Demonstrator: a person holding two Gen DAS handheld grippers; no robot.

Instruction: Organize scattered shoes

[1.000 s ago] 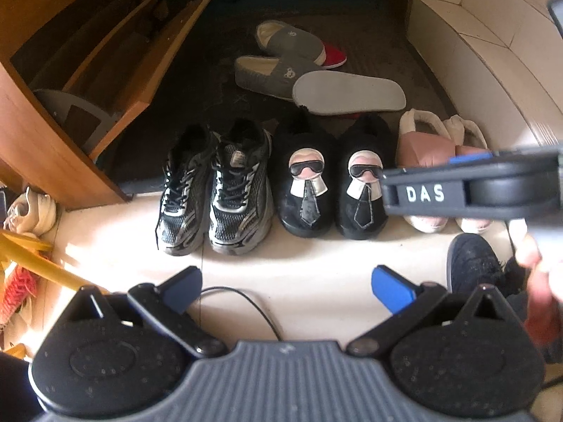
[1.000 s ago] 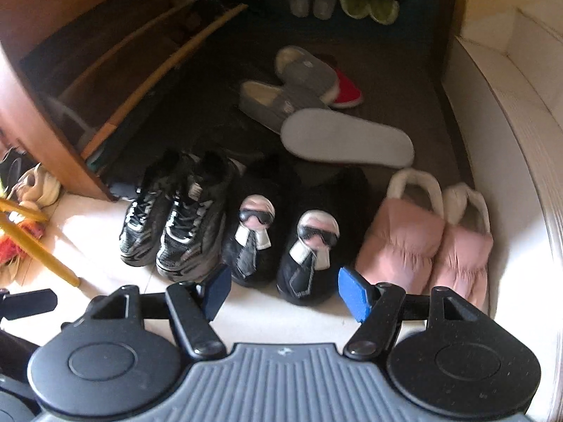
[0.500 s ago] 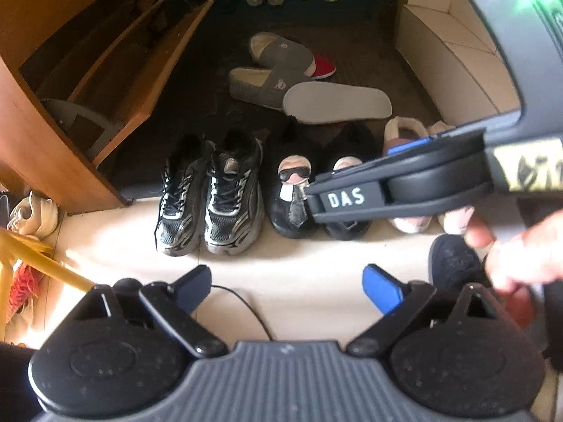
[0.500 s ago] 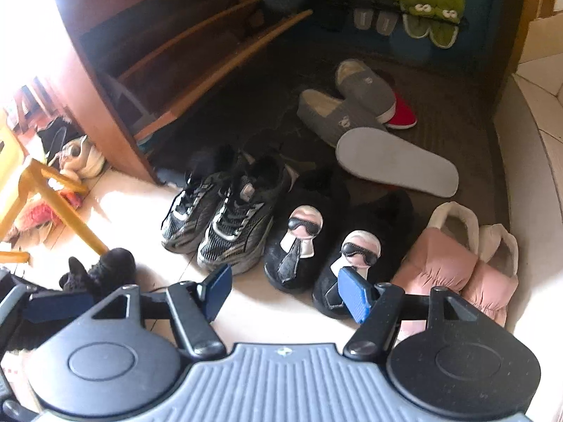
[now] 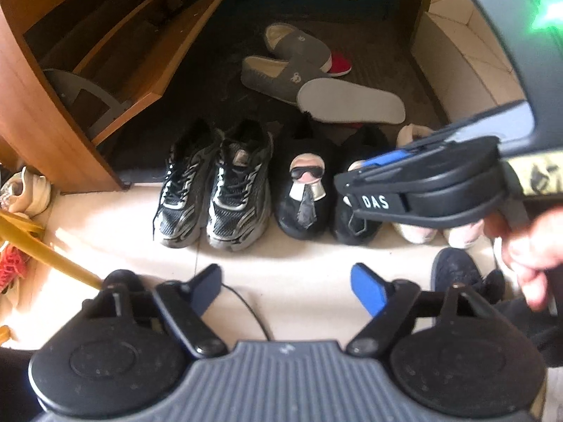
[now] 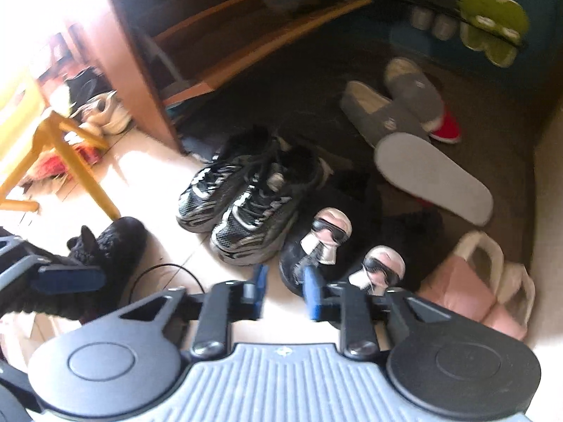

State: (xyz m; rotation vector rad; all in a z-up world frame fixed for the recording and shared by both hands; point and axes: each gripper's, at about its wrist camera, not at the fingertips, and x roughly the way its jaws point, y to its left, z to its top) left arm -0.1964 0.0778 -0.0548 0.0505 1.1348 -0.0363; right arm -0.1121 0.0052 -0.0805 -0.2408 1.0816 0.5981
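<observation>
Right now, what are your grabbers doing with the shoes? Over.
Left gripper open, empty. Right gripper narrowed but open, empty. Black sneakers, character slippers, pink slippers lined up; grey slippers scattered behind. Nothing blocking.

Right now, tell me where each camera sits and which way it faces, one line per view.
Left wrist: on the left tongs, low, facing the shoe row and wooden rack; shows the right tongs and a hand.
Right wrist: on the right tongs, tilted, facing the same row from the right; shows the left tongs.
Shared: black sneakers, figure slippers, grey slippers.
</observation>
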